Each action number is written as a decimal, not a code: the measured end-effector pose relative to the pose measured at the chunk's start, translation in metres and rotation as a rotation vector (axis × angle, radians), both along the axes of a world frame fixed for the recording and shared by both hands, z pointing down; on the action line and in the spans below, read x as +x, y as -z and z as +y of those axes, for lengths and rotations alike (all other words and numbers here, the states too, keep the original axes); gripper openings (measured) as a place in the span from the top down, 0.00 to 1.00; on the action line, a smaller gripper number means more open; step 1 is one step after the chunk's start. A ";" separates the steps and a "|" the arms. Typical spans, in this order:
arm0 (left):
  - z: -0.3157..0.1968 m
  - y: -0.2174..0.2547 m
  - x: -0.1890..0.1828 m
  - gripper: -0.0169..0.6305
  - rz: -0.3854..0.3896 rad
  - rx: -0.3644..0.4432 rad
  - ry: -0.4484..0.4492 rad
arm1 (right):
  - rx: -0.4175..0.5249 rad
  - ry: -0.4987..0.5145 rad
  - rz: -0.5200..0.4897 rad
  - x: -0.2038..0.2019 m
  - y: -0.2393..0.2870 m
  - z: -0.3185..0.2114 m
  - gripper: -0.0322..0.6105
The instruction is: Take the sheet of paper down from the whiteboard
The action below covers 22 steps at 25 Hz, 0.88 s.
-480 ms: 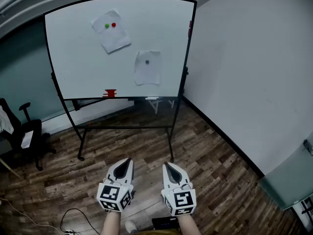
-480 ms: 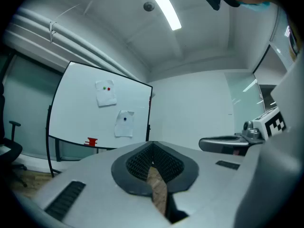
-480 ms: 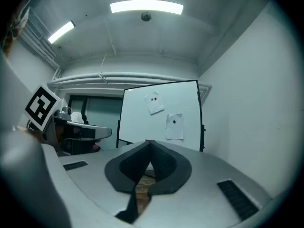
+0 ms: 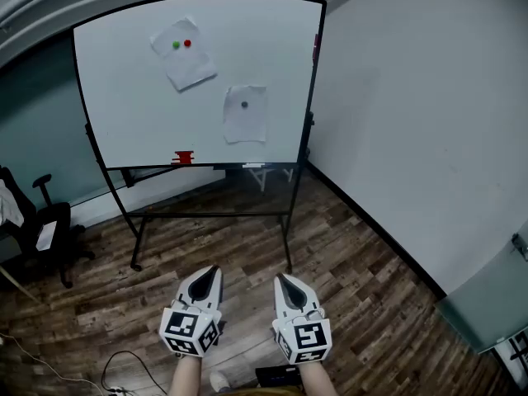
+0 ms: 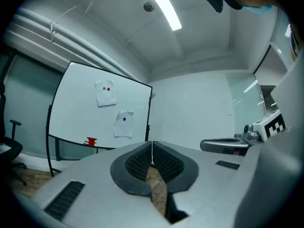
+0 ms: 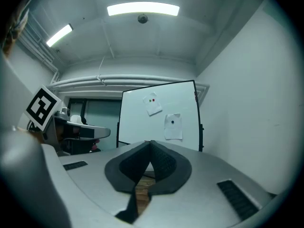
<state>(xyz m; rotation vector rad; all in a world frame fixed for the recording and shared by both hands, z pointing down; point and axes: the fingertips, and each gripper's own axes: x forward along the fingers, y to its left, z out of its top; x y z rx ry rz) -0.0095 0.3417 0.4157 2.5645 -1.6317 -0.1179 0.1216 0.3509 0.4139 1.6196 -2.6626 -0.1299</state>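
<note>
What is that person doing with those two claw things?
A person stands on the wood floor, a little way back from a whiteboard, holding the left gripper and the right gripper out in front. Both are shut and empty. Two papers hang on the board: an upper sheet under a green magnet and a red magnet, and a lower sheet under a dark magnet. Neither gripper has reached a sheet yet.

left tool (image 4: 211,271) and right tool (image 4: 282,280) side by side, level, jaws closed, nothing held
</note>
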 end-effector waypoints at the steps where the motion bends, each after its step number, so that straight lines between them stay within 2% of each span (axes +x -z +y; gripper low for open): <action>1: 0.001 0.001 0.003 0.95 0.001 0.005 -0.003 | 0.001 0.005 -0.017 0.003 0.001 0.001 0.93; 4: 0.005 0.013 0.013 0.92 0.007 0.047 -0.020 | 0.024 0.007 -0.032 0.011 0.008 0.002 0.93; 7: 0.003 0.024 0.022 0.78 0.014 0.067 -0.026 | 0.033 0.027 -0.033 0.019 0.015 -0.001 0.84; 9: 0.002 0.025 0.024 0.78 -0.004 0.069 -0.009 | 0.024 0.063 -0.072 0.023 0.020 -0.002 0.76; 10: 0.001 0.023 0.025 0.78 -0.013 0.069 0.002 | 0.026 0.080 -0.092 0.025 0.023 -0.004 0.74; 17: -0.035 0.019 0.022 0.78 0.029 0.048 0.030 | 0.032 0.125 -0.131 0.027 0.029 -0.044 0.73; 22: -0.099 0.006 0.007 0.78 0.064 0.037 0.037 | 0.024 0.145 -0.147 0.014 0.024 -0.110 0.73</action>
